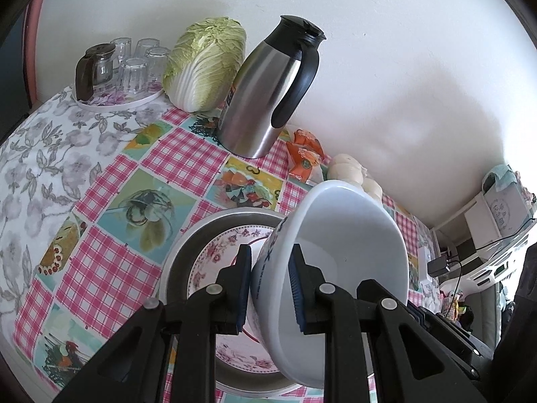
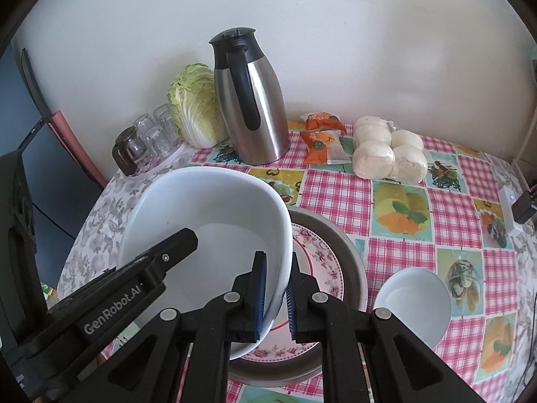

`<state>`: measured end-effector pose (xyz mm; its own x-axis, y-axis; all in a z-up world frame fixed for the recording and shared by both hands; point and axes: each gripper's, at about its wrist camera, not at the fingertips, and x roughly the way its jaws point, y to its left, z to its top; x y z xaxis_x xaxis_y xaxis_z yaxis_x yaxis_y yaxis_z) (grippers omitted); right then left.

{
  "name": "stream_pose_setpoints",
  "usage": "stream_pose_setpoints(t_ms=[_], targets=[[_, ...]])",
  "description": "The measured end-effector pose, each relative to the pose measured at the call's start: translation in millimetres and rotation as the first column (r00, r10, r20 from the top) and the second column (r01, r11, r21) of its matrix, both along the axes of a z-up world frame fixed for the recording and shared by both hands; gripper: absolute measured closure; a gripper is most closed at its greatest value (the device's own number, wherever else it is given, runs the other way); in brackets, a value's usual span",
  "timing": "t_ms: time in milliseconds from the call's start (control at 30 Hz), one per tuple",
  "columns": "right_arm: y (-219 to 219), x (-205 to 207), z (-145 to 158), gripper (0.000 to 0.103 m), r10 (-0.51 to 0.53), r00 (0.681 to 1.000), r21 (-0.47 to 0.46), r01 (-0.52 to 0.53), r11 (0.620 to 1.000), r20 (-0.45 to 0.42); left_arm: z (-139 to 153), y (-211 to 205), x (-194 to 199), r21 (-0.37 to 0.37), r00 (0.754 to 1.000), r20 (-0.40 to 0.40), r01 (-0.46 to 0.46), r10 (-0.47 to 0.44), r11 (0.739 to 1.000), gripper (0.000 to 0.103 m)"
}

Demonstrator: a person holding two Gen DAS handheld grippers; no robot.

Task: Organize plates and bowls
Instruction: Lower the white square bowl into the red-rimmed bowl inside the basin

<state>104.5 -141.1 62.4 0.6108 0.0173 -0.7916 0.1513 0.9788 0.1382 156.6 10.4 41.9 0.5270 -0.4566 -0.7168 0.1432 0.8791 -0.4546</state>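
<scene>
A large white bowl (image 1: pixel 349 255) is held tilted over a floral plate (image 1: pixel 214 262) that lies in a grey metal pan (image 1: pixel 188 248). My left gripper (image 1: pixel 272 288) is shut on the bowl's rim, one finger inside and one outside. In the right wrist view my right gripper (image 2: pixel 277 288) is shut on the opposite rim of the same bowl (image 2: pixel 208 221), above the floral plate (image 2: pixel 322 268) and the pan (image 2: pixel 352 262). A smaller white bowl (image 2: pixel 412 305) stands on the table to the right of the pan.
A steel thermos jug (image 2: pixel 251 100), a napa cabbage (image 2: pixel 194 104), a tray of upturned glasses (image 2: pixel 147 137), orange snack packets (image 2: pixel 322 137) and bagged white buns (image 2: pixel 389 151) line the wall. The table has a checked cloth (image 2: pixel 396 255).
</scene>
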Motion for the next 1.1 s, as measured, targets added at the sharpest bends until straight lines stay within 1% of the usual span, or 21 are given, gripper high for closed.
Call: stream_pose_setpoints(t_ms=[400,767,1100], targets=[[-17.0,-4.2,-5.6,0.091,-0.011,1.0,0.035,0.011,0.999,-0.016,-4.3,-16.9,-3.3,0.036,1.0,-0.005,0.018,-0.018,0.999,0.08],[-21.0,1.1,-23.5,0.091,-0.012,0.998,0.044,0.015,0.999,-0.066,-21.1,-22.4,2.9,0.061,0.998,-0.056,0.03,-0.027,0.998,0.08],[-16.3,9.1,-40.8,0.09,-0.007,0.994,0.05,0.012,0.999,-0.108,-33.5,-16.8,11.9,0.062,0.995,-0.097,0.037,-0.031,0.997,0.08]])
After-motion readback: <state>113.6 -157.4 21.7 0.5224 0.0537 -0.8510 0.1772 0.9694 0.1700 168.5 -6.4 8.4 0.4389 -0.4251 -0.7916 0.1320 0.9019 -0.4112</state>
